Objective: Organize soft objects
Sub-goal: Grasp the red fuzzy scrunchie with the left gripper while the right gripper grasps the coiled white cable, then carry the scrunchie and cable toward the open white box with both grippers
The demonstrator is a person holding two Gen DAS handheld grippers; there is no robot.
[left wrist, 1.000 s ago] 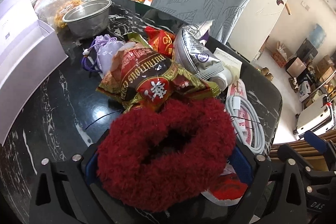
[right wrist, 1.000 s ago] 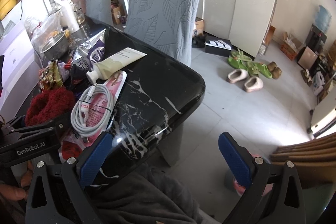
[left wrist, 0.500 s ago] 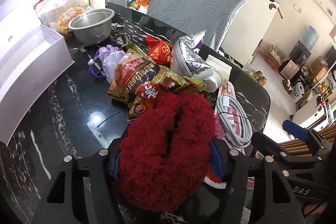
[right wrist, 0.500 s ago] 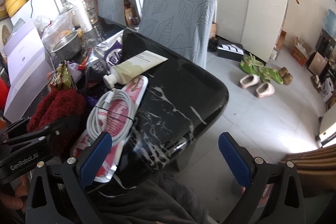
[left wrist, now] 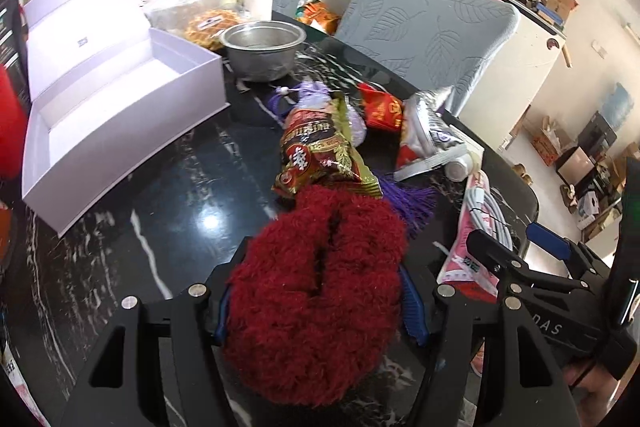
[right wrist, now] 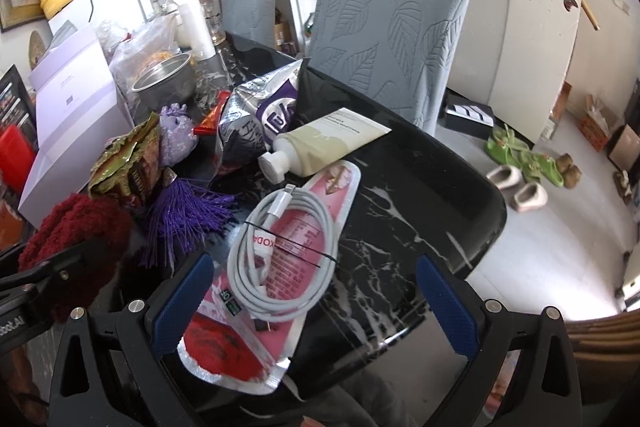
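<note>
My left gripper is shut on a fuzzy dark red scrunchie, squeezed into a narrow fold and held above the black marble table. The scrunchie also shows at the left in the right wrist view. An open white box stands to the left. My right gripper is open and empty over a coiled white cable on a pink sachet. A purple tassel and a lilac pouch lie nearby.
Snack bags, a silver foil bag, a cream tube and a steel bowl crowd the table's middle. Grey chairs stand behind. The table's rounded edge drops to the floor at the right.
My left gripper has closed on the red scrunchie and lifted it back from the snack pile. The white box has come into fuller view. My right gripper has moved in over the cable.
</note>
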